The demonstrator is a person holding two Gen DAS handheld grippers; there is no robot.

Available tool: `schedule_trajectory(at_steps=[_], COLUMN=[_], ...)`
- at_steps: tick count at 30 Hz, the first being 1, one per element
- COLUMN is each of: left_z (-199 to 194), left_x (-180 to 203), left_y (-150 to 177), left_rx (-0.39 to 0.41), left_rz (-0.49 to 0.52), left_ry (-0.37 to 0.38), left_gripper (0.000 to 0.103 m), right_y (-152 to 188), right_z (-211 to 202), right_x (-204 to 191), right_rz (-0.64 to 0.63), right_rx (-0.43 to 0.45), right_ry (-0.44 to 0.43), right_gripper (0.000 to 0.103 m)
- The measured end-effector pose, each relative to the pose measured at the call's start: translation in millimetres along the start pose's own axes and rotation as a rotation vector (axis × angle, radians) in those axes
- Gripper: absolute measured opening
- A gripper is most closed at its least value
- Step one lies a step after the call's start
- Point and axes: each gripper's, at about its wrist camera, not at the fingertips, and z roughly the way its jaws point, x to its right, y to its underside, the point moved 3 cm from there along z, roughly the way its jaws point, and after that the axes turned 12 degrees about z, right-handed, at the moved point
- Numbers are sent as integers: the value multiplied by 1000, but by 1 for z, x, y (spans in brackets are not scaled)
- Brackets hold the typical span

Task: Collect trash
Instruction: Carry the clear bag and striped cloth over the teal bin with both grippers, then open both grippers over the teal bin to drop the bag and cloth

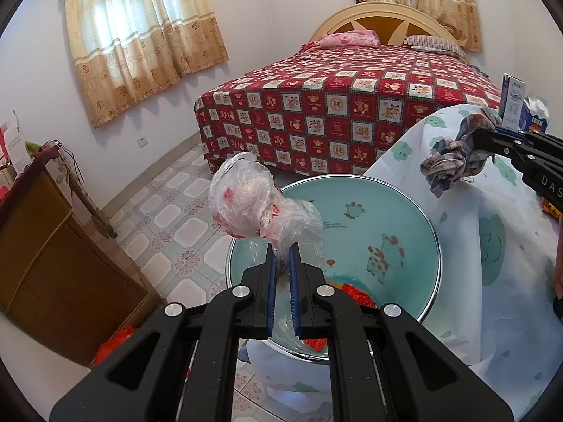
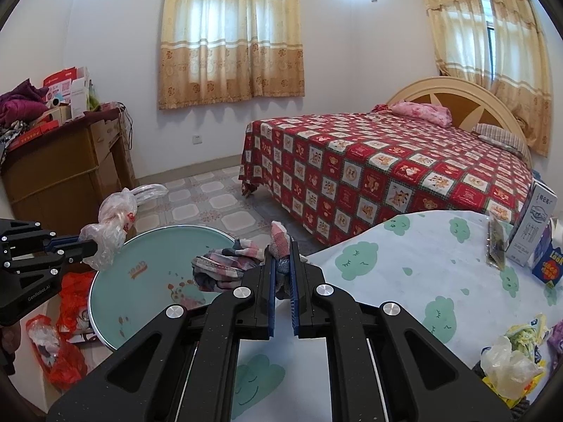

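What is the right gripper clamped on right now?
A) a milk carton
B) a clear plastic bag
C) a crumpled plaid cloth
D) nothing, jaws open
C: the right gripper has its jaws shut on the crumpled plaid cloth; the clear plastic bag is in the left gripper.

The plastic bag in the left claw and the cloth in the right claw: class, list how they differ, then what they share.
1. The plastic bag is clear with red print; the cloth is opaque and plaid.
2. The bag is glossy film; the cloth is soft woven fabric.
3. The left claw holds the bag; the right claw holds the cloth.
Shared: both are crumpled, clamped, and held above the round teal table.
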Motion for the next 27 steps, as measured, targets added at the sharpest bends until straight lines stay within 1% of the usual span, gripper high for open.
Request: schedule_trajectory(at_steps=[7, 18, 19, 20, 21, 22, 23, 24, 25, 27], left_z=[0, 0, 0, 0, 0, 0, -1, -2, -4, -5], left_x=[1, 3, 4, 5, 7, 8, 9, 10, 10, 12], left_y=[0, -1, -1, -1, -1, -1, -1, -1, -1, -2], left_rx=[0, -4, -5, -4, -5, -5, -3, 5, 10, 15], left_rz=[2, 6, 8, 9, 11, 15, 15, 15, 18, 23], left_ry=[4, 18, 23, 29, 33, 39, 39, 35, 34, 37], left_gripper=[7, 8, 10, 11, 11, 16, 23, 38, 45, 46], right_y=[1, 2, 3, 3, 3, 4, 4, 4, 5, 5], right_z=[1, 2, 2, 2, 2, 2, 1, 0, 0, 1], right_x=[0, -3, -4, -6, -7, -7, -8, -8, -8, -8], right_rz=[6, -23, -28, -39, -44, -52, -54, -54, -53, -46], right_rx=[-3, -14, -15, -17, -18, -15, -11, -5, -5, -8], right_ry=[0, -14, -20, -35, -40, -45, -45, -44, -43, -37], right_gripper=[8, 8, 9, 10, 17, 33, 39, 44, 44, 46])
